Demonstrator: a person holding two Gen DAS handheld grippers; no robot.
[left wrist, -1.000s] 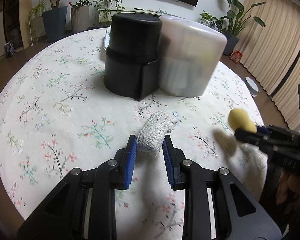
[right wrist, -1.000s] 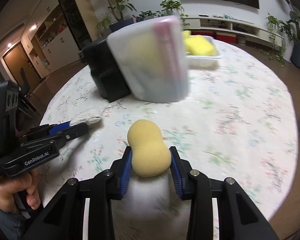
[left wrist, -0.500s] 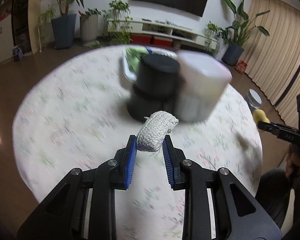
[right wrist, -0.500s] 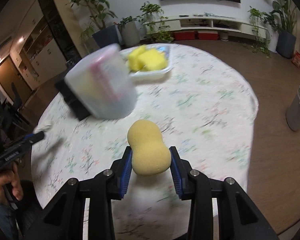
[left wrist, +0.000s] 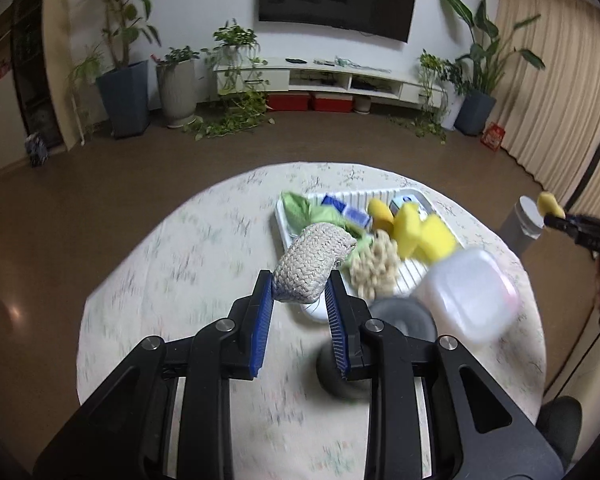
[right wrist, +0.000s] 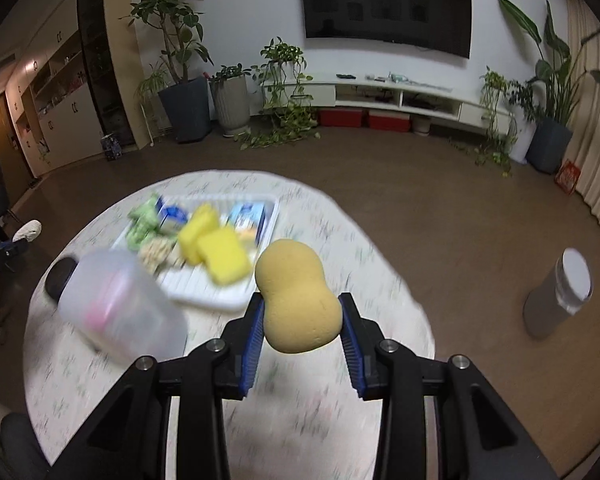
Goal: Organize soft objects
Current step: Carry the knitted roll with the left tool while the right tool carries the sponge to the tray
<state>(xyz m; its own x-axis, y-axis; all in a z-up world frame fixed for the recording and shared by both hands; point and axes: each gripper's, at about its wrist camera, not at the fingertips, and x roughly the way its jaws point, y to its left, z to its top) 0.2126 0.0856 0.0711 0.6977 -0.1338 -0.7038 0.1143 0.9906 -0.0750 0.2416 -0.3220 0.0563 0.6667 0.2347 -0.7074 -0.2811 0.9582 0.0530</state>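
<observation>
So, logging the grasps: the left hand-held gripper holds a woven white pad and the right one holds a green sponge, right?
Not quite. The right hand-held gripper holds a tan peanut-shaped sponge, not green, as the right wrist view shows. The left hand-held gripper does hold the woven white pad.

A dark television (right wrist: 386,3) hangs on the far wall above a low white shelf unit (right wrist: 396,98). Potted plants (right wrist: 188,108) stand far left, curtains (left wrist: 560,92) at right, a grey bin (right wrist: 558,294) on the brown floor (right wrist: 440,200).
</observation>
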